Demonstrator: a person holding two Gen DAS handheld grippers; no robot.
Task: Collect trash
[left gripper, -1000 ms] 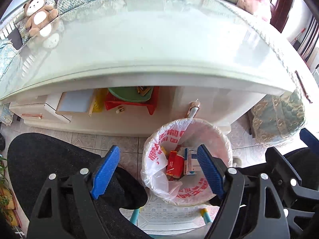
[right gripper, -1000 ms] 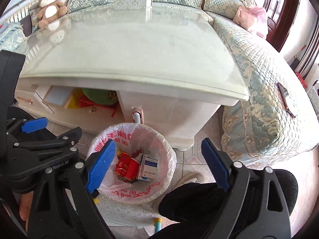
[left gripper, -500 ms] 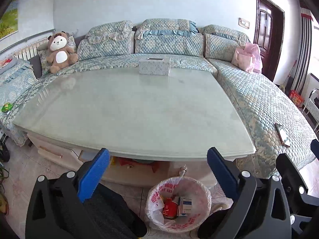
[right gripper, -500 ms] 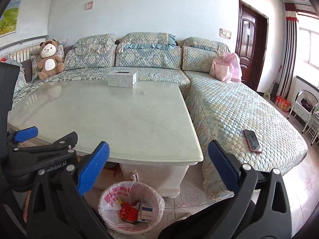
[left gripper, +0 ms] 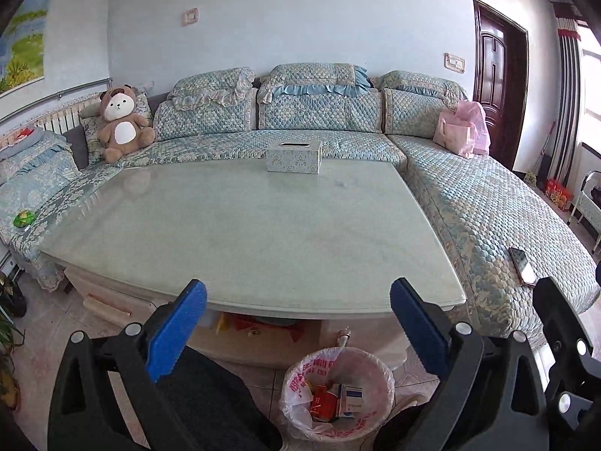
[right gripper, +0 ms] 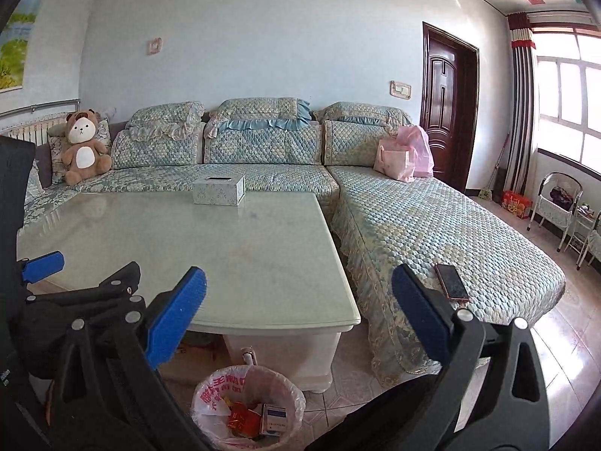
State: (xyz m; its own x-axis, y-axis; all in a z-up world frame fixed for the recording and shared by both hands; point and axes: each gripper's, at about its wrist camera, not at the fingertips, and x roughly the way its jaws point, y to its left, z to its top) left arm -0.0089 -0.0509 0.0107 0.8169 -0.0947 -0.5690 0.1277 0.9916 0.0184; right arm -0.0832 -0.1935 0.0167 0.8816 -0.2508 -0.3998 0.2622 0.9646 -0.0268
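Observation:
A trash bin lined with a white and red bag [left gripper: 338, 394] stands on the floor before the table; it also shows in the right wrist view [right gripper: 248, 407]. Red wrappers [left gripper: 323, 406] and a small white and blue box [left gripper: 351, 400] lie inside it. My left gripper [left gripper: 298, 329] is open and empty, held above the bin at the table's near edge. My right gripper [right gripper: 298, 327] is open and empty, to the right of the left one, whose black frame shows in the right wrist view [right gripper: 82, 300].
A glass-topped coffee table [left gripper: 244, 233] carries a tissue box [left gripper: 293, 156]. A quilted corner sofa [left gripper: 469, 203] wraps around it, with a teddy bear [left gripper: 122, 124], pink bags [left gripper: 462, 133] and a phone [left gripper: 522, 267]. A small green object [left gripper: 24, 218] lies on the left seat.
Both grippers have tilted up from looking down into the bin to looking across the table and sofa. The bin has dropped to the bottom of both views. Both stayed open.

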